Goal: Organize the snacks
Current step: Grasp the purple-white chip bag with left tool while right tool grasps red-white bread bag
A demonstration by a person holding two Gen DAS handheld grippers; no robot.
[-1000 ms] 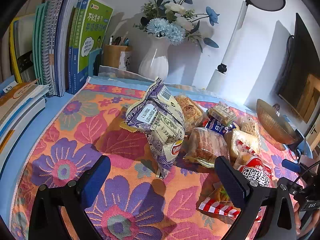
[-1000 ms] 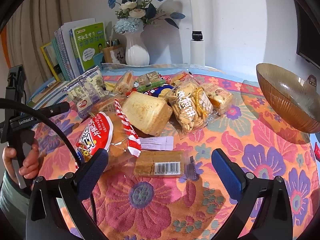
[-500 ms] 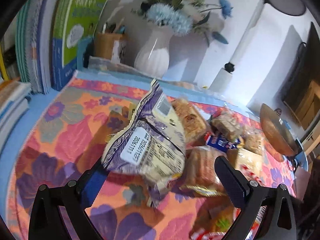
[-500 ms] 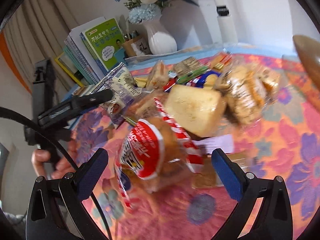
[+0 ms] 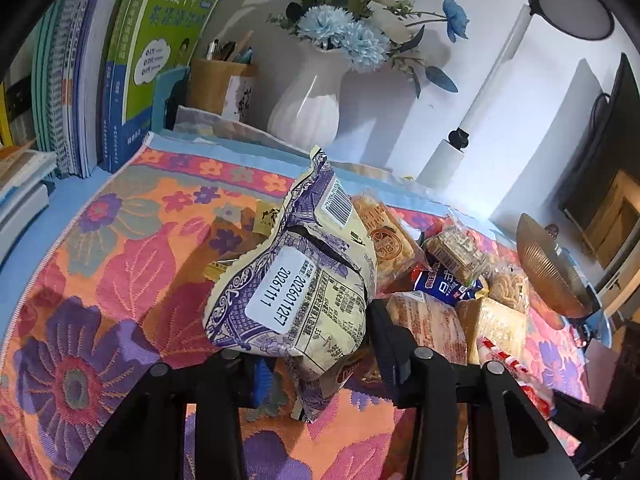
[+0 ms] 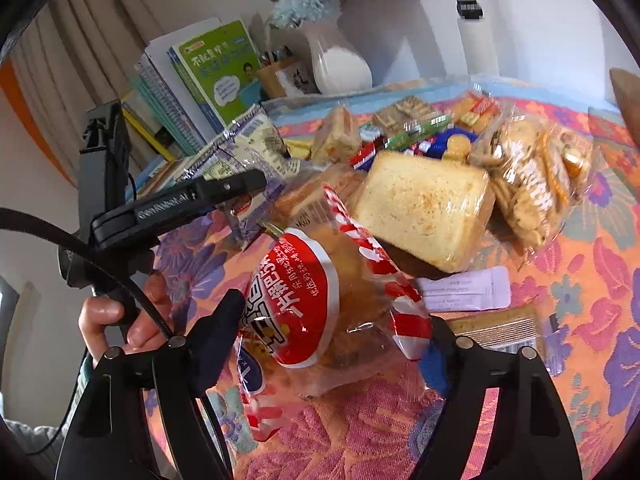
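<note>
My left gripper (image 5: 316,352) is shut on a purple and cream chip bag (image 5: 304,280), whose lower end sits between the jaws; the bag stands over the flowered cloth. It also shows in the right wrist view (image 6: 244,148) with the left gripper (image 6: 240,188) on it. My right gripper (image 6: 332,340) is shut on a clear bread bag with a red label (image 6: 304,300). Behind lie a toast slice pack (image 6: 424,208), cracker bags (image 6: 528,184) and several more wrapped snacks (image 5: 440,280).
A brown ribbed bowl (image 5: 548,268) stands at the right edge of the table. Upright books (image 5: 120,60), a pen cup (image 5: 220,84), a white vase of blue flowers (image 5: 312,108) and a white lamp (image 5: 480,112) line the back. A small flat packet (image 6: 468,288) lies on the flowered tablecloth (image 5: 100,260).
Both grippers moved forward into the pile and shut, the left on the chip bag and the right on the red-label bread bag.
</note>
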